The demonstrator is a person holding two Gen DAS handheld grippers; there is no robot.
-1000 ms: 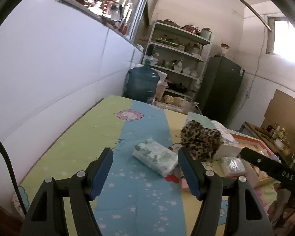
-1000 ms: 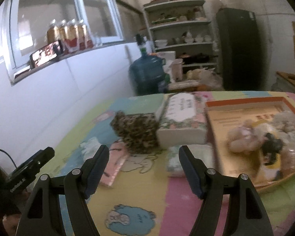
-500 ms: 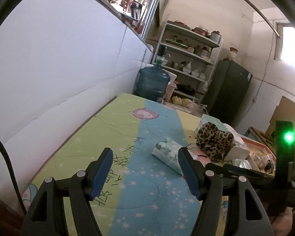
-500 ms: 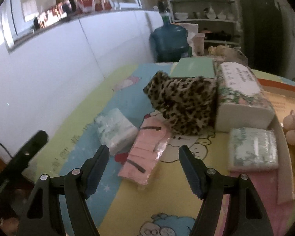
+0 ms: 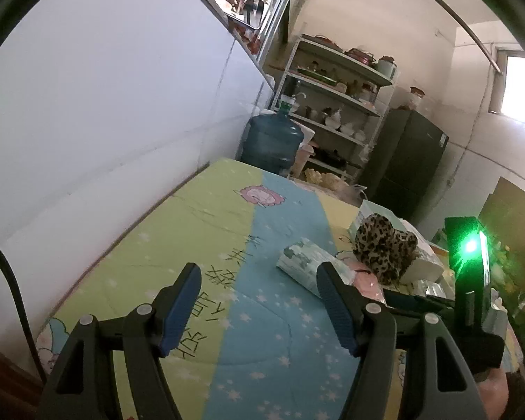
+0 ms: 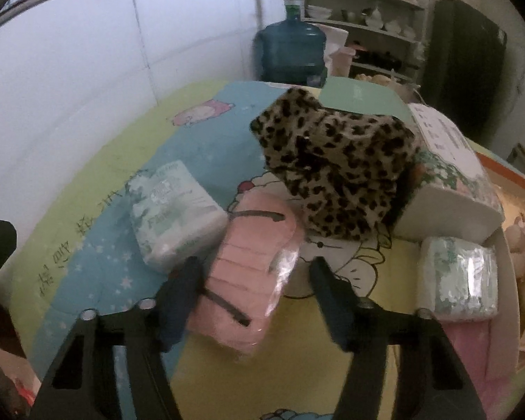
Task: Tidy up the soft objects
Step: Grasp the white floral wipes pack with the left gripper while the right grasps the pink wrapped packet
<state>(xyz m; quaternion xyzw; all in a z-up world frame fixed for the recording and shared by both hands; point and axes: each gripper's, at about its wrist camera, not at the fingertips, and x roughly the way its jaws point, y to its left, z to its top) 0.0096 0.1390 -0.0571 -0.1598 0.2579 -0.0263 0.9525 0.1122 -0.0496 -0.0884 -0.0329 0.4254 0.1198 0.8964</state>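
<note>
Two grippers are in my view. My right gripper (image 6: 253, 276) is closing its jaws around the pink pack (image 6: 252, 273), pads not yet pressing it; that pack lies just in front of the leopard pouch (image 6: 336, 171) on the bench (image 6: 98, 175). My left gripper (image 5: 259, 297) hangs open, empty.

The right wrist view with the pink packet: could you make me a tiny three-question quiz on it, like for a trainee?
1. True or false: the pink packet lies between the right gripper fingers.
2. What touches the packet's left side?
A. water jug
B. white tissue pack
C. leopard-print pouch
3. Fill in: the left gripper holds ____.

Key: 1 true, with the jaws closing; 2 B; 3 nothing.
</note>
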